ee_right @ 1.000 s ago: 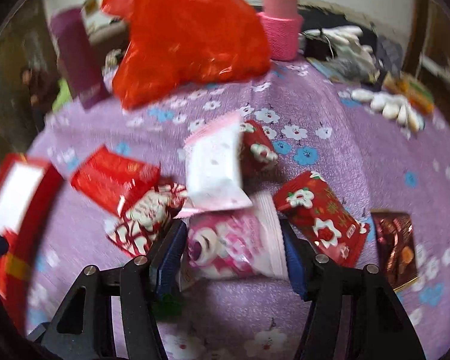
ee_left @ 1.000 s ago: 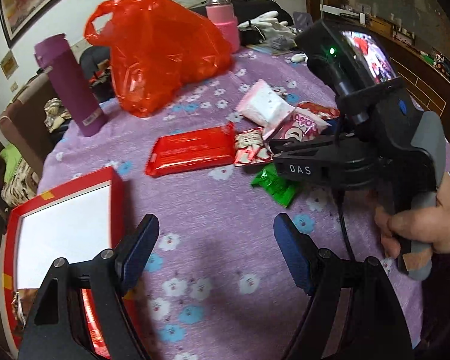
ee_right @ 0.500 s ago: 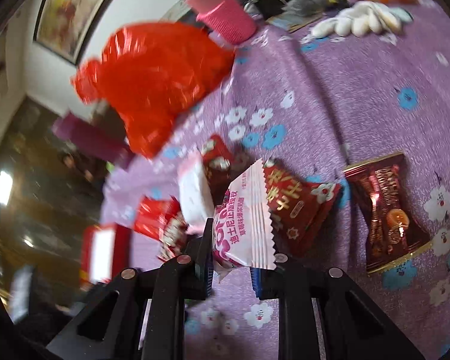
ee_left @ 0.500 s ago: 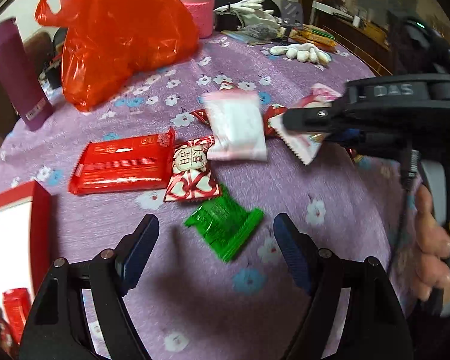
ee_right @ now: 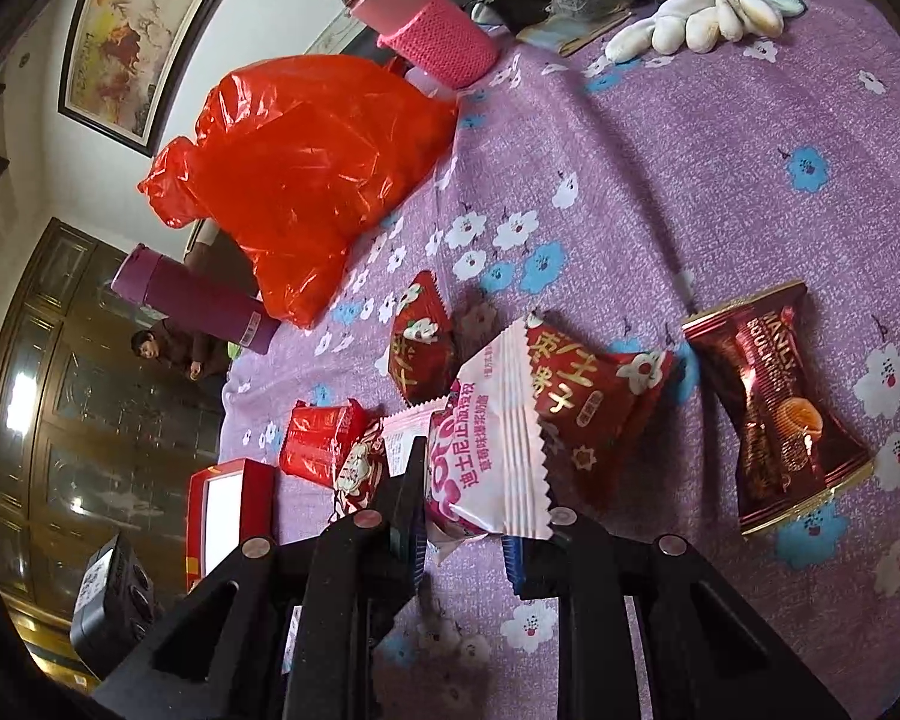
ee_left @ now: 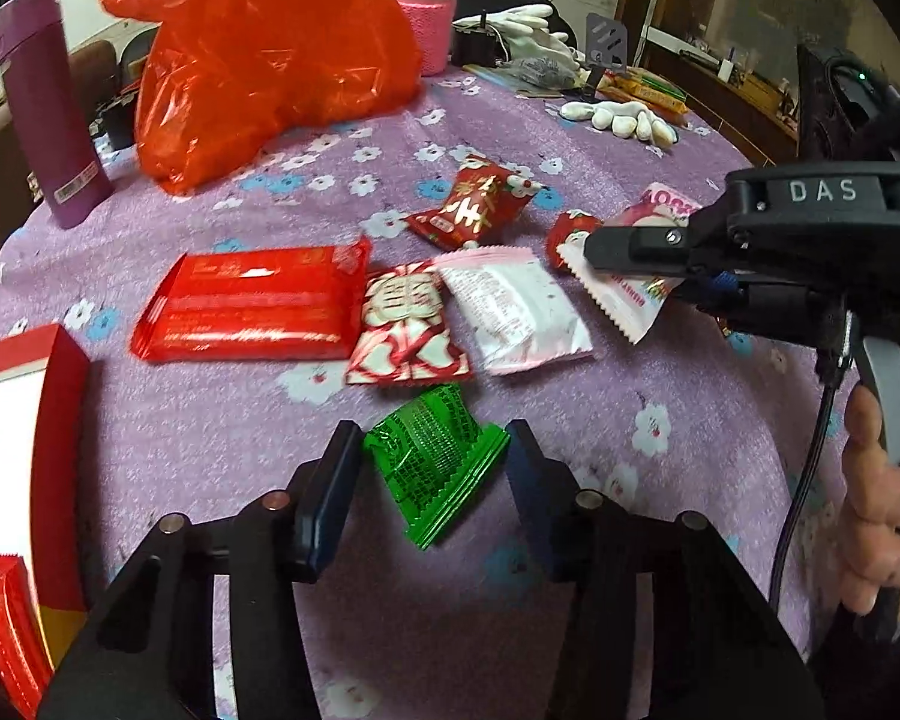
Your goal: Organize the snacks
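Note:
Several snack packets lie on the purple flowered tablecloth (ee_left: 660, 540). My left gripper (ee_left: 432, 474) is open, its fingers on either side of a green foil packet (ee_left: 435, 465) on the cloth. My right gripper (ee_right: 468, 516) is shut on a pink-and-white snack packet (ee_right: 498, 468) and holds it above the table; it shows in the left wrist view (ee_left: 624, 294) too. A long red packet (ee_left: 252, 306), a red-and-white heart packet (ee_left: 405, 333), a white packet (ee_left: 513, 315) and a red flowered packet (ee_left: 474, 204) lie beyond. A red box (ee_left: 66, 372) stands at the left.
A red plastic bag (ee_left: 264, 54), a purple flask (ee_left: 45, 108) and a pink bottle (ee_left: 420, 6) stand at the back. White gloves (ee_left: 621, 117) lie at the back right. A dark brown snack packet (ee_right: 780, 408) and a red packet (ee_right: 588, 396) lie right of my right gripper.
My right gripper closed on the pink-and-white packet and lifted it off the pile. My left gripper moved right and forward from the red box until its fingers straddle the green packet.

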A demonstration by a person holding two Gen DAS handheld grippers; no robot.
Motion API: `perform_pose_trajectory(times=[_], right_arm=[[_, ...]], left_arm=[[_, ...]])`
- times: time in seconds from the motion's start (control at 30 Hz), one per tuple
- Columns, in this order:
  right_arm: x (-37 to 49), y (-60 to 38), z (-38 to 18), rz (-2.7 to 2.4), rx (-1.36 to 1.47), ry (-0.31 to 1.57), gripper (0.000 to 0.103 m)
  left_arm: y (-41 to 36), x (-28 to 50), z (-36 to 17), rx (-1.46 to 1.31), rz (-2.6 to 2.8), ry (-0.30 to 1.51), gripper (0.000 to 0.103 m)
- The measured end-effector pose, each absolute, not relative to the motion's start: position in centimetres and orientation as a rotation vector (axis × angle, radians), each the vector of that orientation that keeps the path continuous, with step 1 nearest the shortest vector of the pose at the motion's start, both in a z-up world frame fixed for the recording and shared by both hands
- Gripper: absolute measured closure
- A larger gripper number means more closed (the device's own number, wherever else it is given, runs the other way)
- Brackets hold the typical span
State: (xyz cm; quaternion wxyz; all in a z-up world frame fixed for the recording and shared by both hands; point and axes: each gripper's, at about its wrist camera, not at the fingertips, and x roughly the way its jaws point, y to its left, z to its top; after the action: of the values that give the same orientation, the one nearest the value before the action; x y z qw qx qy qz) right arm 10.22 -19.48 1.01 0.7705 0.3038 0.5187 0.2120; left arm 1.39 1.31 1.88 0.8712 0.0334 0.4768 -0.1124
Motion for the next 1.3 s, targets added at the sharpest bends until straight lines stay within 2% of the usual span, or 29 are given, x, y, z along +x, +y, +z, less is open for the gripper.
perform_pose_trajectory(times=[0.5,1.3], right_arm=[[9.5,-16.6,1.6,0.608,0.655,1.131,0.083],[8.7,-13.0,1.0,0.68,0.59,1.163,0.083]], left_arm=[[3.3,-3.6,4.4,0.075,-0.197,0.899,0.057],[7.3,-4.9,8.1,0.109,-0.042,0.752,0.057]])
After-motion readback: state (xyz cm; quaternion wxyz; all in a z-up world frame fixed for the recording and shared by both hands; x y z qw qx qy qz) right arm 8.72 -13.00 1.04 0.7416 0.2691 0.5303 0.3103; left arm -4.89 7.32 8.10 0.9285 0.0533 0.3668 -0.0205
